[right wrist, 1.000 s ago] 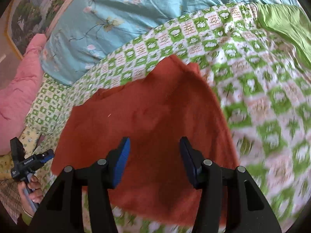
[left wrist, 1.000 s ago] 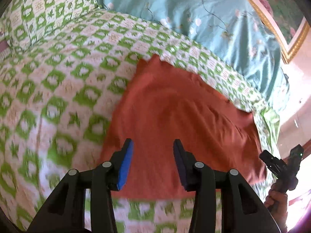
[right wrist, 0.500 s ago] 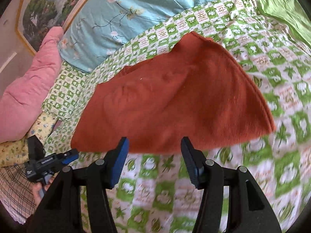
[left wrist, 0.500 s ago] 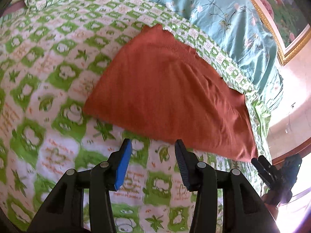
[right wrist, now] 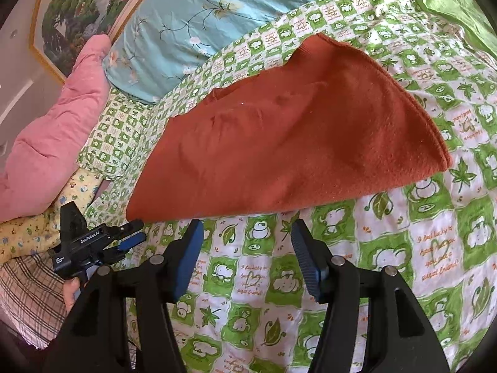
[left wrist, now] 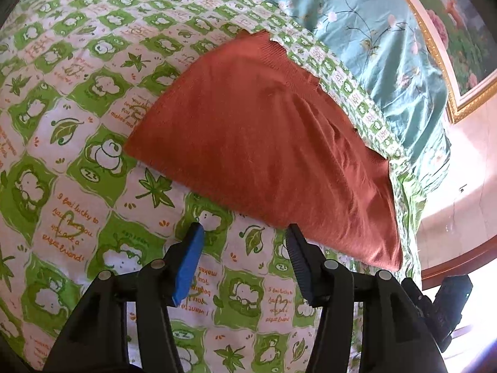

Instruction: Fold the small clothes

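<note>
a bed with a green and white printed sheet (left wrist: 77, 186) fills both views, a blue floral quilt (right wrist: 202, 9) behind. the folded rust-red garment (left wrist: 264, 143) lies flat on the sheet. the left gripper (left wrist: 245, 233) is opening, nothing between its jaws; the right gripper (right wrist: 247, 230) is released too, both just short of the garment's near edge.

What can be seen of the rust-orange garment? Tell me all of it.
The rust-orange garment is a soft knit, folded into a flat, roughly triangular shape with a ribbed far edge and faint creases. It lies on the green-and-white patterned bedspread, its far side near the teal floral quilt. Neither gripper touches it.
</note>
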The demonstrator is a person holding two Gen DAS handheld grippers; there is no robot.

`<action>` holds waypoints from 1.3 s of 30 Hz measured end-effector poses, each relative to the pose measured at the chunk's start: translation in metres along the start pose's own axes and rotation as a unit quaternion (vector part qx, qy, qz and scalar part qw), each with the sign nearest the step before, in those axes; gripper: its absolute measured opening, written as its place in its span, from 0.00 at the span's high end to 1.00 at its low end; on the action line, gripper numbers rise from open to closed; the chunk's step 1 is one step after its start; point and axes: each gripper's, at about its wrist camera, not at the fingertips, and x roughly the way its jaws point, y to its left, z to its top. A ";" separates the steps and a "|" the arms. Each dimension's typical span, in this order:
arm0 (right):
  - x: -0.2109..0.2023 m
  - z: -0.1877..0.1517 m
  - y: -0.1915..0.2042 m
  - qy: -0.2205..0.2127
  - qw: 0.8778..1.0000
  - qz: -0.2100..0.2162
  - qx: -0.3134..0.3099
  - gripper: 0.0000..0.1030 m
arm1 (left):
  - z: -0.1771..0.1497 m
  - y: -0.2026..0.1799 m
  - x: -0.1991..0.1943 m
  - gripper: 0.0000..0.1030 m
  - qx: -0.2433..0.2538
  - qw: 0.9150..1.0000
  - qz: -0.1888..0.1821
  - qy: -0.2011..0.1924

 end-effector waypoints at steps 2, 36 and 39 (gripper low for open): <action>0.003 0.000 0.000 0.002 1.000 0.002 0.001 0.41 | 0.005 0.002 0.003 0.43 -0.006 1.000 -0.001 -0.007; -0.004 0.098 -0.061 0.005 0.995 0.075 0.061 0.36 | -0.019 -0.211 0.074 0.94 0.342 0.938 -0.006 -0.056; 0.019 0.117 -0.067 0.031 0.993 0.088 0.065 0.35 | -0.036 -0.213 0.094 0.95 0.361 0.931 0.019 -0.044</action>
